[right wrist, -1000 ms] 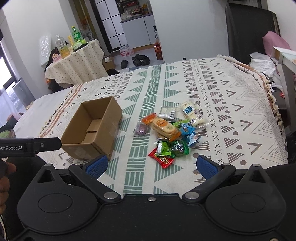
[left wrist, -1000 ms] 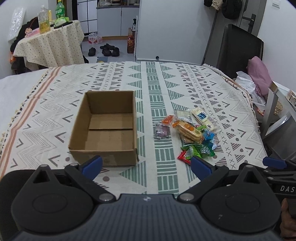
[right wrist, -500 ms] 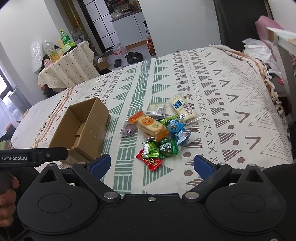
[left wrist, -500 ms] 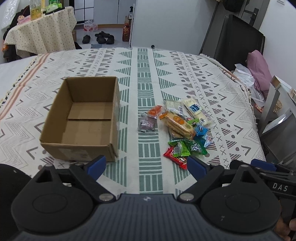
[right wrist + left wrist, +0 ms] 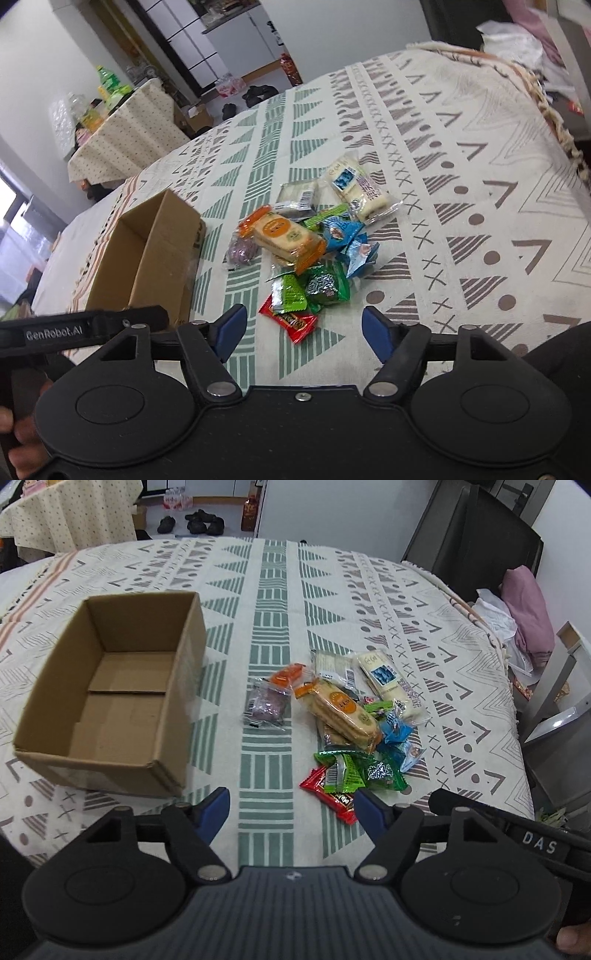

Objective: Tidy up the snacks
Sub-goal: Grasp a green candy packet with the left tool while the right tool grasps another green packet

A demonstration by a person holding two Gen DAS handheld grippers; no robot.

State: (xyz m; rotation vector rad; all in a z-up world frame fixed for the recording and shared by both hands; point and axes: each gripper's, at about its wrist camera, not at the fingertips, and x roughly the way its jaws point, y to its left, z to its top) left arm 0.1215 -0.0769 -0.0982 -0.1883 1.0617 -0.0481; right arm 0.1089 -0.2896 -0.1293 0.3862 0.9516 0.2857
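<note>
An empty cardboard box [image 5: 110,686] [image 5: 147,258] stands on the patterned cloth, left of a heap of snacks. The heap holds an orange cracker pack [image 5: 340,712] [image 5: 284,234], a white bar [image 5: 391,683] [image 5: 356,188], a purple sweet [image 5: 267,703] [image 5: 242,251], green packets [image 5: 354,770] [image 5: 325,286], blue packets [image 5: 397,729] and a red packet [image 5: 332,797] [image 5: 290,321]. My left gripper [image 5: 291,806] hovers just short of the heap, its jaws closing with nothing between them. My right gripper [image 5: 301,325] hangs over the red packet, its jaws closing, apart from it.
The patterned cloth [image 5: 280,602] covers a wide bed-like surface. A dark chair [image 5: 476,542] and pink fabric [image 5: 528,609] stand at the right edge. A small table with bottles [image 5: 122,125] and shoes [image 5: 203,522] on the floor lie beyond.
Both grippers have sunk and moved in toward the snack heap, which now looks larger. Their blue fingertips have drawn closer together in both views.
</note>
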